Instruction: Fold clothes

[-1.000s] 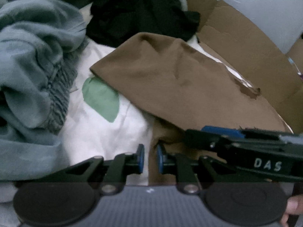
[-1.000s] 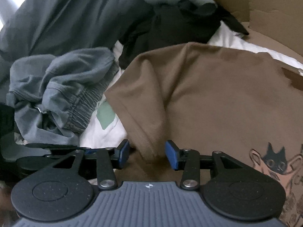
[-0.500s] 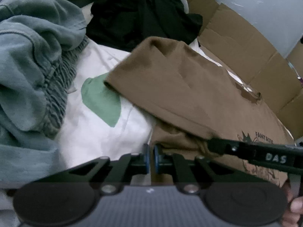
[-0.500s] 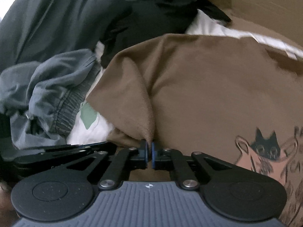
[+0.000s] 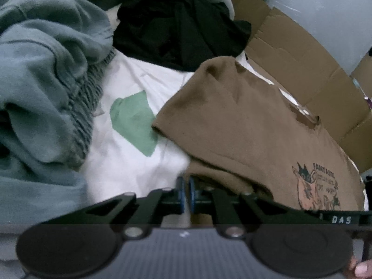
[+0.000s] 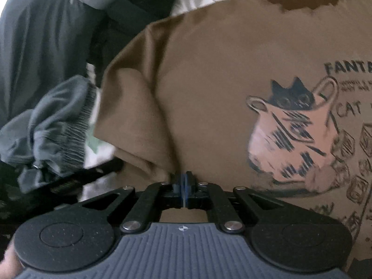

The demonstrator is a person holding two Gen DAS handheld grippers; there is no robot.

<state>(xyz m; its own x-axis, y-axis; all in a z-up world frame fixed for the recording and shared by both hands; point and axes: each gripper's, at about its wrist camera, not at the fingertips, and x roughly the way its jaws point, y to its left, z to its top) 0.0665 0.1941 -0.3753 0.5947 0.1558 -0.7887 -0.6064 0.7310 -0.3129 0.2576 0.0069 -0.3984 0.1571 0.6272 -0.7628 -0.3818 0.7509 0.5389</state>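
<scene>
A brown T-shirt (image 5: 251, 125) with a cat print (image 5: 313, 186) lies crumpled on the pile of clothes. My left gripper (image 5: 186, 195) is shut at the shirt's near edge, where the brown cloth meets a white garment (image 5: 130, 167). In the right wrist view the brown T-shirt (image 6: 220, 74) fills the frame, its cat print (image 6: 290, 130) large at the right. A raised fold beside the sleeve is pinched in my right gripper (image 6: 184, 187), which is shut on it. The right gripper's black body, marked DAS (image 5: 341, 219), lies low across the left wrist view.
Grey-blue sweatpants (image 5: 46, 88) are heaped at the left and a black garment (image 5: 181, 30) lies behind. The white garment carries a green patch (image 5: 134, 123). A cardboard box wall (image 5: 302, 65) runs along the right. Dark grey clothing (image 6: 41, 51) is bunched at the left.
Both grippers went from open to shut on the brown T-shirt's near edge. The right gripper has moved in, so the cat print looms larger. The shirt's left side has bunched up.
</scene>
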